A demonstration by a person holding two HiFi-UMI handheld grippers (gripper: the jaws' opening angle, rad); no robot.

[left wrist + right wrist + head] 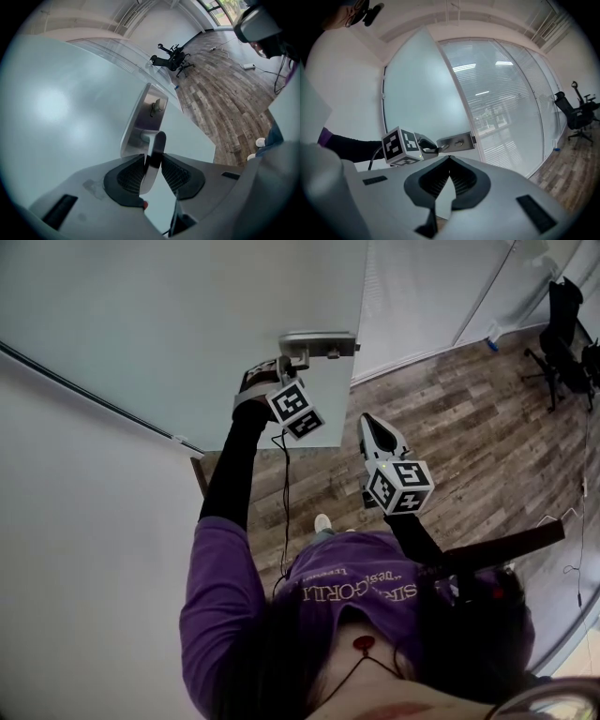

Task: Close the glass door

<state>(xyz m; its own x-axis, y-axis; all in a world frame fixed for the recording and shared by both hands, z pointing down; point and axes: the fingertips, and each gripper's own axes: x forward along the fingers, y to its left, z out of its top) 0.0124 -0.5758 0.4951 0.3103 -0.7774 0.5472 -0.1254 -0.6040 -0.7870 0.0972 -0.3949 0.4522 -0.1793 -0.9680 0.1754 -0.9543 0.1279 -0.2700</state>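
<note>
The frosted glass door (169,324) fills the upper left of the head view, with a metal handle plate (319,341) at its free edge. My left gripper (286,367) reaches up to that plate. In the left gripper view its pads (133,173) close on the silver lever handle (155,147), which sticks out from the plate (147,115). My right gripper (373,423) hangs in the air to the right, below the handle and apart from the door. Its jaws are shut with nothing between them (449,157). It looks toward the door (417,93) and the plate (457,140).
A white wall (75,549) stands left of the door. A frosted glass partition with blinds (506,108) runs to the right. A black office chair (562,334) stands on the wood floor (469,427) far right, with cables lying near it.
</note>
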